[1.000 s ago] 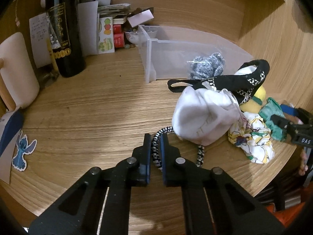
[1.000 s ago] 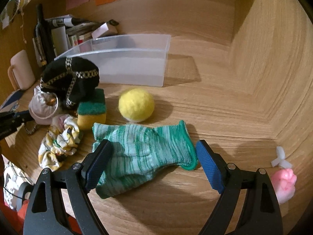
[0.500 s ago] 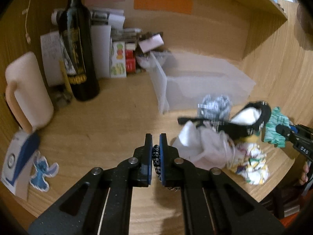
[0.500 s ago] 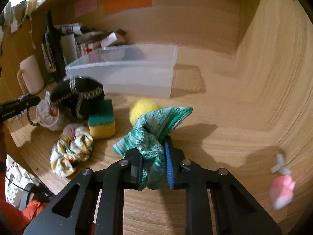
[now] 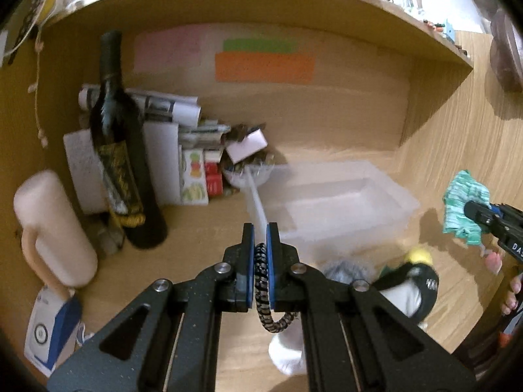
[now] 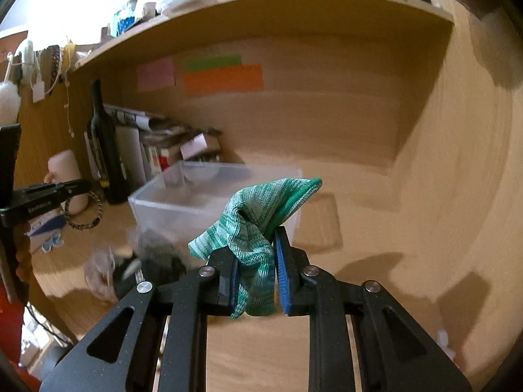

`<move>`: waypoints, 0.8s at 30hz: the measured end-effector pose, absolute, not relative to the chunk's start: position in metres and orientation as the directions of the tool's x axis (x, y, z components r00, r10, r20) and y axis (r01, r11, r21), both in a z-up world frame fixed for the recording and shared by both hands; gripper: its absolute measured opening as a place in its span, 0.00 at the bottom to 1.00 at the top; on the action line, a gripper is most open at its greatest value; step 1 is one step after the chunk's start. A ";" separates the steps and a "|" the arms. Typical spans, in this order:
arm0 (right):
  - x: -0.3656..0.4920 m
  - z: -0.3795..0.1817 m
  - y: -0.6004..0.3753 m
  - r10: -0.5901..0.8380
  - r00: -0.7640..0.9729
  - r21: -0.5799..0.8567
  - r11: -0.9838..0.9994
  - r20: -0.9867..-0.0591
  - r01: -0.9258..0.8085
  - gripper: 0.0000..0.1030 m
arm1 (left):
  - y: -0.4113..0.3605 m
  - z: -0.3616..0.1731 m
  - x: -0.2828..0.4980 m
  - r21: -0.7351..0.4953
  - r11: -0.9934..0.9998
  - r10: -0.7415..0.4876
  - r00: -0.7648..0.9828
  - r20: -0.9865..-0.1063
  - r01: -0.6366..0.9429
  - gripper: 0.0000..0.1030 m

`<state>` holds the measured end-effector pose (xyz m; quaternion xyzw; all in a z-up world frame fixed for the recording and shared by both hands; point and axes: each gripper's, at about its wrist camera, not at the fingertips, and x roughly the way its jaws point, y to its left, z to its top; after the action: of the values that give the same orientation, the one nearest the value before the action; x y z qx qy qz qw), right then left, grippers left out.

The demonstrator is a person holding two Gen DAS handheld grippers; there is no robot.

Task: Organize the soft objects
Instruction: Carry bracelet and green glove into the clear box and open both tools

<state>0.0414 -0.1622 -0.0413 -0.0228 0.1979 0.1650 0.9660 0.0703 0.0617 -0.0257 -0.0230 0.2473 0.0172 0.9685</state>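
My left gripper jaws pinch a braided cord loop. Right gripper jaws clamp a green knit cloth, both near the clear bin.

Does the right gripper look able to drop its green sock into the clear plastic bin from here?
Probably yes. The right gripper holds the green sock lifted, the clear plastic bin sits just ahead with its top open, and nothing stands between them.

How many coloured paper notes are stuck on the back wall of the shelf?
3. A pink note on the left, a green note to its right, and an orange note directly under the green one. None seems hidden.
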 end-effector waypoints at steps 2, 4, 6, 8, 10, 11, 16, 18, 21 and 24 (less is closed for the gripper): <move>0.050 -0.036 -0.158 0.327 0.866 0.027 0.939 -0.377 -0.343 0.17 | 0.059 -0.022 0.076 -0.041 0.999 0.011 0.882 -0.472 -0.034 0.05; 0.057 -0.033 -0.154 0.335 0.867 0.024 0.936 -0.369 -0.351 0.17 | 0.057 -0.017 0.085 -0.046 0.999 0.003 0.887 -0.462 -0.028 0.05; 0.067 -0.029 -0.150 0.346 0.864 0.024 0.931 -0.366 -0.363 0.17 | 0.056 -0.011 0.095 -0.051 0.998 -0.003 0.892 -0.452 -0.022 0.05; 0.077 -0.026 -0.144 0.348 0.863 0.020 0.930 -0.366 -0.367 0.17 | 0.054 -0.007 0.105 -0.059 0.998 -0.008 0.896 -0.443 -0.020 0.05; 0.086 -0.024 -0.140 0.355 0.858 0.024 0.927 -0.371 -0.374 0.17 | 0.053 -0.004 0.114 -0.068 0.998 -0.018 0.897 -0.442 -0.013 0.05; 0.093 -0.023 -0.138 0.363 0.851 0.029 0.924 -0.378 -0.382 0.17 | 0.052 -0.003 0.119 -0.071 0.997 -0.023 0.896 -0.443 -0.009 0.05; 0.119 -0.025 -0.127 0.361 0.834 0.025 0.922 -0.417 -0.387 0.17 | 0.048 -0.006 0.148 -0.074 0.997 -0.028 0.883 -0.468 -0.007 0.05; 0.133 -0.030 -0.123 0.368 0.814 0.034 0.918 -0.451 -0.396 0.17 | 0.046 -0.010 0.161 -0.073 0.997 -0.029 0.872 -0.489 -0.007 0.05; 0.153 -0.041 -0.118 0.359 0.789 0.037 0.918 -0.499 -0.395 0.17 | 0.044 -0.020 0.180 -0.065 0.998 -0.026 0.852 -0.523 -0.009 0.05; 0.167 -0.053 -0.114 0.358 0.760 0.047 0.916 -0.543 -0.398 0.17 | 0.038 -0.033 0.197 -0.038 0.999 -0.019 0.829 -0.559 -0.003 0.05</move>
<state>0.1672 -0.1142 -0.0530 -0.0358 0.2819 0.2018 0.9373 0.1965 0.0382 -0.0326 -0.0186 0.2926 -0.0042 0.9560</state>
